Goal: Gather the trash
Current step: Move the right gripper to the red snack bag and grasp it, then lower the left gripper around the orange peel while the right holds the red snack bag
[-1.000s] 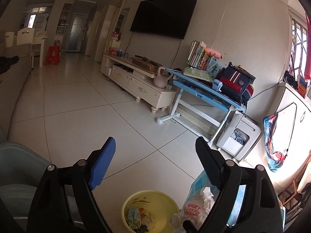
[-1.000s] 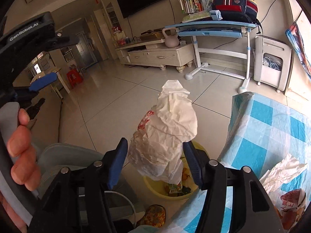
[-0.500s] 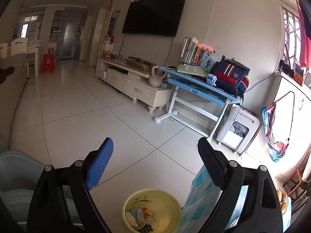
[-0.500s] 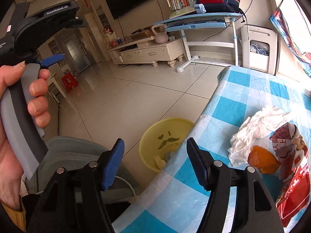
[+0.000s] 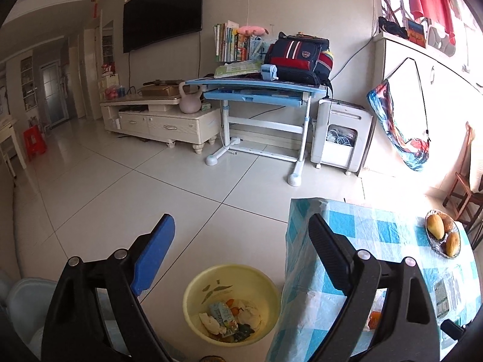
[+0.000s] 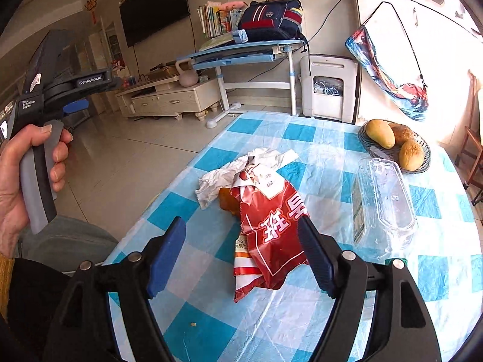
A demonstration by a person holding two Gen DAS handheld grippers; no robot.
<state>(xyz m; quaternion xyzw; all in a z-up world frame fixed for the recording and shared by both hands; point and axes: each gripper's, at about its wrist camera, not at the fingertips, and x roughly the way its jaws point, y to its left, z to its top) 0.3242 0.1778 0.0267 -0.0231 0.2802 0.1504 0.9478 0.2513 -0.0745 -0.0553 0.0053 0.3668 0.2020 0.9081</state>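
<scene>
Fingers [image 6: 314, 256] of the right gripper [image 6: 241, 250], just widened and pinching nothing, are hovering over the red wrapper [image 6: 271, 226] near the table's [image 6: 211, 316] left edge, needing lowering and closing before carrying it to the yellow basin [image 5: 231, 303].

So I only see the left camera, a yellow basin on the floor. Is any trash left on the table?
Observer: Yes, a red snack bag lies on the checked cloth.
Operator: Is anyone grabbing it?
Observer: The right gripper hangs over it; its fingers have just been opening, and the bag shows between them, not pinched.
Operator: Anything else?
Observer: Crumpled white paper lies against the bag's far end.
</scene>
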